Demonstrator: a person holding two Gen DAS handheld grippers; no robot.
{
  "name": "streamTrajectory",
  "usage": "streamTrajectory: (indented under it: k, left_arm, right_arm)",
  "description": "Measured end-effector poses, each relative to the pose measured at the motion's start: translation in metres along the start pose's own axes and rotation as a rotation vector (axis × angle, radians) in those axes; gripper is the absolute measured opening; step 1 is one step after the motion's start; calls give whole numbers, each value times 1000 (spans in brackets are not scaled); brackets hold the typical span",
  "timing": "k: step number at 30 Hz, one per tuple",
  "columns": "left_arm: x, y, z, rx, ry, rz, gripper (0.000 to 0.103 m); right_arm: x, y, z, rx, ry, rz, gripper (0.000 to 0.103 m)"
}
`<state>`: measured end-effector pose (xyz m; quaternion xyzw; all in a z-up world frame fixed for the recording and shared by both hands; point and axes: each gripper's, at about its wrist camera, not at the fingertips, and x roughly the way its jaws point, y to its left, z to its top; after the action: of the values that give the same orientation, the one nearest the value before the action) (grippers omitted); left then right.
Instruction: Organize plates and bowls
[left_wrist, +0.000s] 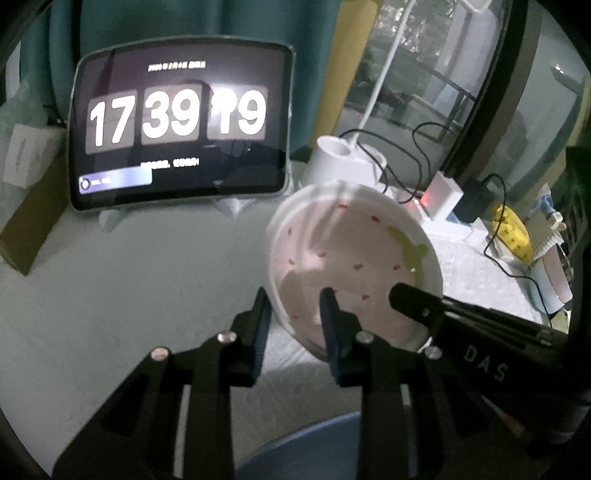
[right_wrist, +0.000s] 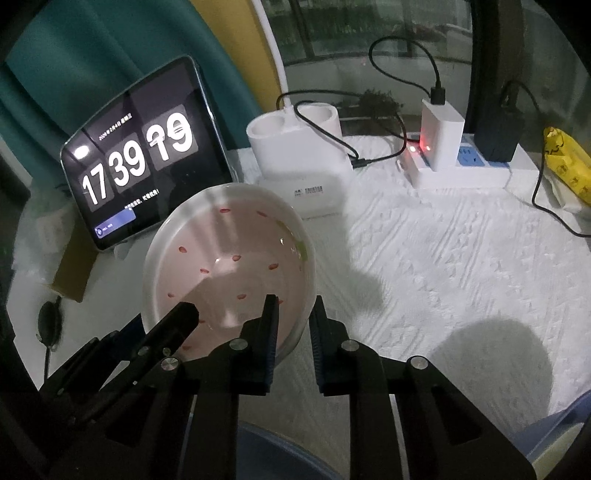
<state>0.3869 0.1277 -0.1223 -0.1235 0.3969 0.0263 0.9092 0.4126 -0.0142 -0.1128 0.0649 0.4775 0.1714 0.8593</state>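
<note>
A pink bowl with red specks and a green leaf mark (left_wrist: 354, 258) is held up off the table, tilted. My left gripper (left_wrist: 295, 306) straddles its left rim, one finger outside and one inside, closed on the wall. My right gripper (right_wrist: 293, 314) straddles the opposite rim of the same bowl (right_wrist: 229, 266) the same way. The right gripper's finger (left_wrist: 410, 299) shows in the left wrist view, and the left gripper's finger (right_wrist: 177, 321) shows in the right wrist view. A blue dish edge (left_wrist: 314, 443) lies below, also low in the right wrist view (right_wrist: 280, 454).
A tablet showing a clock (left_wrist: 181, 125) stands at the back. A white lamp base (right_wrist: 295, 147), a power strip with chargers and cables (right_wrist: 461, 162) and a yellow packet (right_wrist: 565, 166) sit at the back right. A white textured cloth (right_wrist: 443, 258) covers the table.
</note>
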Motion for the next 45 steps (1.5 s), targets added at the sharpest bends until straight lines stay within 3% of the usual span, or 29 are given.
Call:
streamTrajectory:
  k: [45]
  left_arm:
    - [-103,-43,-29,63,-142,-38,27]
  right_arm:
    - [-117,-3,-46,-1,-164,16,18]
